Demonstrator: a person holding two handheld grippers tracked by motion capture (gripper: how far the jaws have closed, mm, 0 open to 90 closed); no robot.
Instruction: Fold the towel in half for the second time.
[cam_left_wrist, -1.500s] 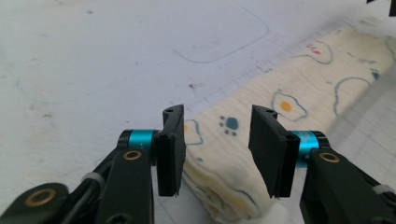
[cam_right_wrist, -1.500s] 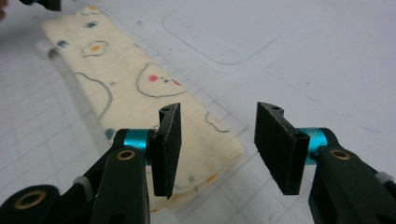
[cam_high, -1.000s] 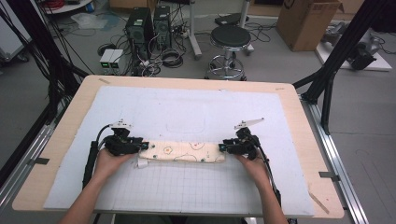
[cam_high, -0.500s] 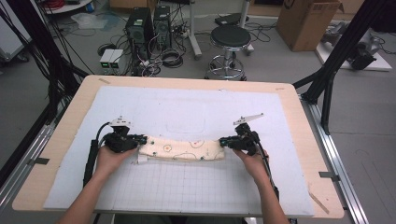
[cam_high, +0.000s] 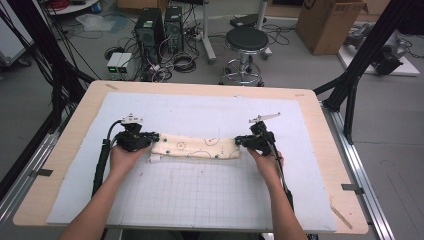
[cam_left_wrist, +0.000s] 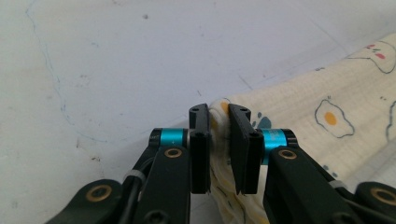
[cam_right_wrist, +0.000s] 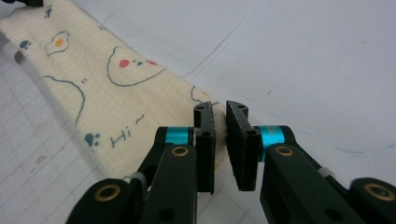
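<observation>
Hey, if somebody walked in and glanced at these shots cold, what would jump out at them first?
Probably the cream cloth printed with fried eggs and paw marks, stretched in a band across the middle of the white mat. The left gripper pinches one end of it and the right gripper the other. Behind the table stands a black stool amid tangled cables.

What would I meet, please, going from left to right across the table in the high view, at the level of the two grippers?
Left gripper → cream printed cloth, folded into a long strip → right gripper → bare edge of the white mat → wooden table rim.
</observation>
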